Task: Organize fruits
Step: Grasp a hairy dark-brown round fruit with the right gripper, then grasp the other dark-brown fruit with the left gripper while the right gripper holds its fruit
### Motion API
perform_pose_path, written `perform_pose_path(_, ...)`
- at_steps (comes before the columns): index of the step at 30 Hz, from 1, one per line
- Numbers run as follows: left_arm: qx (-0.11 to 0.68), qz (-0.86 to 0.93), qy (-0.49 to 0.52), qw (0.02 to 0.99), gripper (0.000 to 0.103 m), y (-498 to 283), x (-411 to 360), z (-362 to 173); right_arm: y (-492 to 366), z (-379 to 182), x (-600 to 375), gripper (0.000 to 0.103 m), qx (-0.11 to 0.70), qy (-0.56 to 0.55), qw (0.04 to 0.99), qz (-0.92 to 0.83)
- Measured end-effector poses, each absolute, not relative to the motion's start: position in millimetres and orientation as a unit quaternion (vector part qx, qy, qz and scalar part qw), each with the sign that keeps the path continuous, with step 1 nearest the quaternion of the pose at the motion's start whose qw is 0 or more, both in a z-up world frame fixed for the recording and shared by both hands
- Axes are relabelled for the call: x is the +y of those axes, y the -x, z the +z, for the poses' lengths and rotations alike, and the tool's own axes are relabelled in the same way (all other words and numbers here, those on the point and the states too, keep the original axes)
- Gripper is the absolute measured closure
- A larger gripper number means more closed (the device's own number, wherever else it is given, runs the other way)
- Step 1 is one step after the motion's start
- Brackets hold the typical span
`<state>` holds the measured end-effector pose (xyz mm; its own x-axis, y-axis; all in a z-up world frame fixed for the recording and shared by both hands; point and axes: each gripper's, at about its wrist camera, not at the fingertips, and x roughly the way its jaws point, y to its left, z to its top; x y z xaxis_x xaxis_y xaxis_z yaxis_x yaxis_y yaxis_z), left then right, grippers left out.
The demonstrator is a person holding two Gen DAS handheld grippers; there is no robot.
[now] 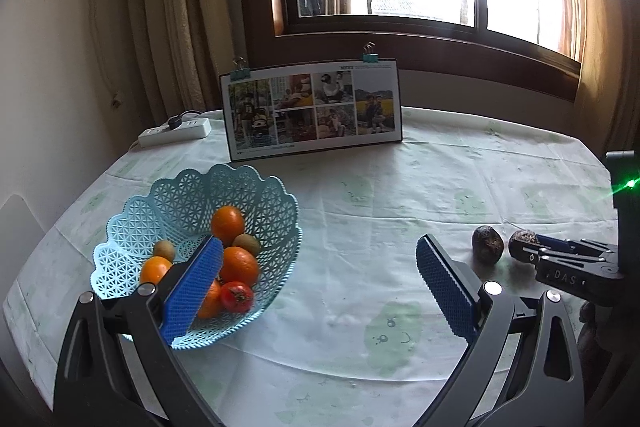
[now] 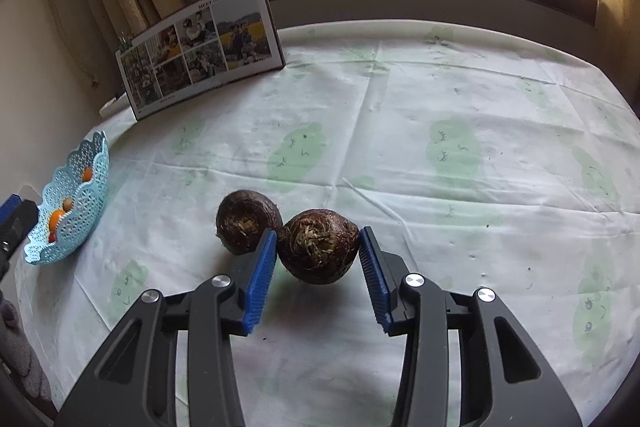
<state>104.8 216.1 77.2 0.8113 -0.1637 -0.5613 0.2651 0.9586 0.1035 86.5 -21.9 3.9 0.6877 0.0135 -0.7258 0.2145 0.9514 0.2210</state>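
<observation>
Right tool [image 2: 318,247] grips one of two brown taros [image 2: 318,247]; left tool [image 1: 320,287] gapes wide, empty.

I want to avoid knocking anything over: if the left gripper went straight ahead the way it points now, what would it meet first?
Probably bare tablecloth: the open left gripper points between the blue basket and the brown fruits. Farther on stands the photo board.

Two brown taros [image 2: 318,251] beside fruit-filled basket [image 1: 188,195]

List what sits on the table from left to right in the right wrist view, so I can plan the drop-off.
Left claw at the picture's edge → blue basket with fruit → photo calendar, farther back → first brown fruit → second brown fruit, between the right claw's pads.
</observation>
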Motion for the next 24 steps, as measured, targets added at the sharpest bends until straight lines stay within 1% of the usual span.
perform_pose_path(11,0.304,-0.180,-0.126,0.927,0.004,-111,160,65,-69,26,-45,0.060,0.349,-0.173,0.917,-0.083)
perform_pose_path(19,0.311,-0.252,-0.164,0.902,0.004,-112,106,49,-61,31,-60,0.060,0.334,-0.183,0.919,-0.105)
perform_pose_path(24,0.328,-0.283,-0.167,0.886,0.004,-118,85,38,-59,32,-65,0.060,0.330,-0.189,0.918,-0.109)
